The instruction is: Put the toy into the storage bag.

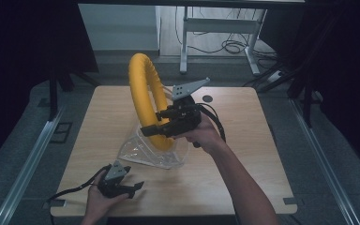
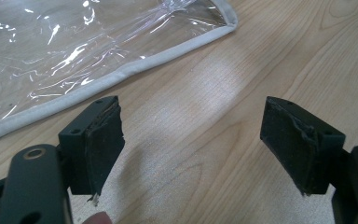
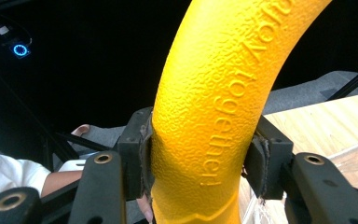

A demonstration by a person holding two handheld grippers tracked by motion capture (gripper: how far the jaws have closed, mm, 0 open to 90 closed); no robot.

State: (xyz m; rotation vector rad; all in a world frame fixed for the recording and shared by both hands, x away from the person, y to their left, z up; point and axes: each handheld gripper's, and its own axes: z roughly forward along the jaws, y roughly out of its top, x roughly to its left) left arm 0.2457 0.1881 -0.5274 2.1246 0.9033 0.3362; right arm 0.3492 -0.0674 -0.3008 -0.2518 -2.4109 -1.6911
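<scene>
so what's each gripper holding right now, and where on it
The right gripper is clamped across the tube of the yellow ring, near its lower part. The left gripper holds nothing; its jaws stand open over the table.

The right tool (image 1: 151, 127) is held up high, its jaws squeezed tight. The left tool (image 1: 130, 186) sits low in the left hand (image 1: 98, 199), jaws wide apart.

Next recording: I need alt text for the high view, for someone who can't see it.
The right gripper is shut on an upright yellow foam ring, its lower end in a clear plastic bag on a wooden table. The left gripper rests open near the table's front edge.
</scene>
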